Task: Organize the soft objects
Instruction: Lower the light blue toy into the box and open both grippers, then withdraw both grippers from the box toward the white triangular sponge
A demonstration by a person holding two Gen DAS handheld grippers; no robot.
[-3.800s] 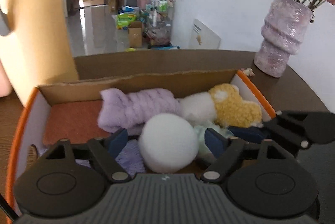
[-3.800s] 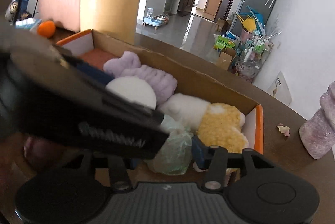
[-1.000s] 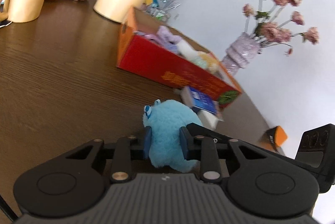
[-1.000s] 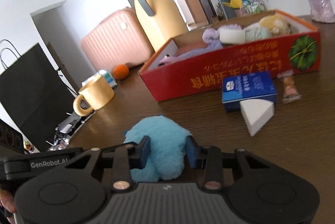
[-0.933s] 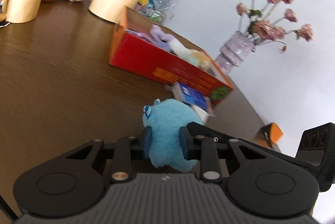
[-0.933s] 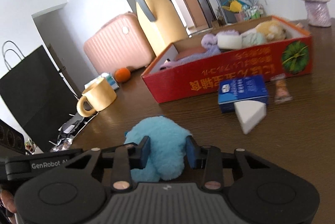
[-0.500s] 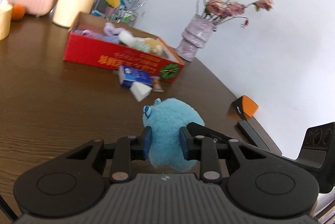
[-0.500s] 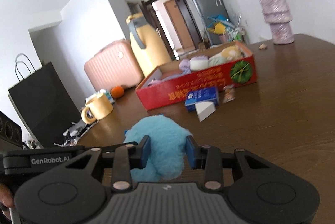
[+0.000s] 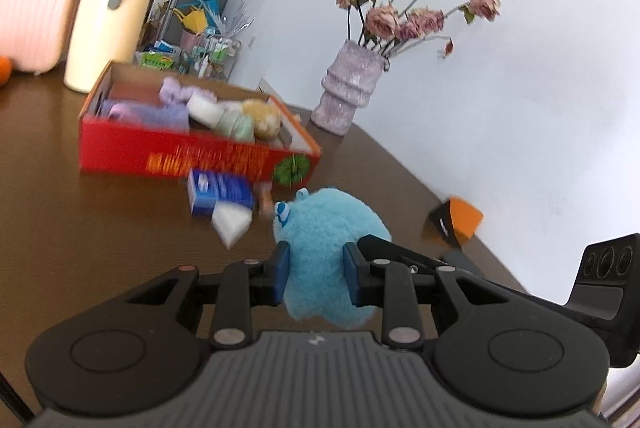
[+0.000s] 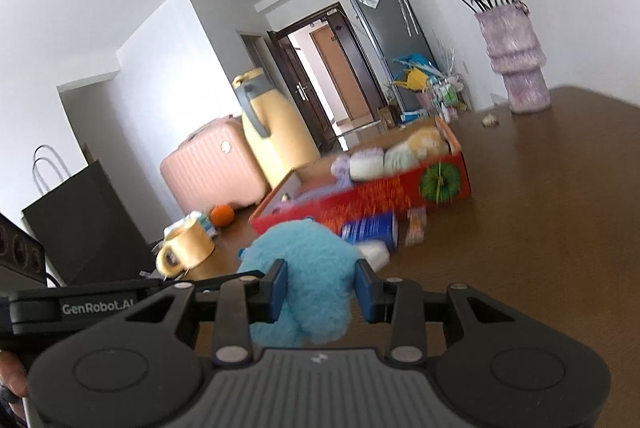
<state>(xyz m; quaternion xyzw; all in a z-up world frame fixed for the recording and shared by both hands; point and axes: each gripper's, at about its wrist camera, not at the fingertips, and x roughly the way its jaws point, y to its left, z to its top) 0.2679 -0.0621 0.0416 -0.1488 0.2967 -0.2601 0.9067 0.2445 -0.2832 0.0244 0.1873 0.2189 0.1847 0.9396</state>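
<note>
Both claws are pinching the same blue plush toy [image 9: 326, 248] from opposite sides: the left gripper [image 9: 314, 274] and the right gripper [image 10: 320, 288] are each closing narrowly into its fur, holding it near the cameras, short of the red box [image 9: 192, 157] farther off. It is looking light, squashy and yielding, so gripping its thick middle is probably safest.

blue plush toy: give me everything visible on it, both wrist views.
The fluffy light-blue plush toy is a rounded, shaggy stuffed figure with a cartoon eye on its upper left in the left wrist view. The left tool and the right tool each clamp its sides with blue-padded fingers, denting the fur. It sits in front of the red cardboard box; whether it rests on the dark wooden table cannot be told.
</note>
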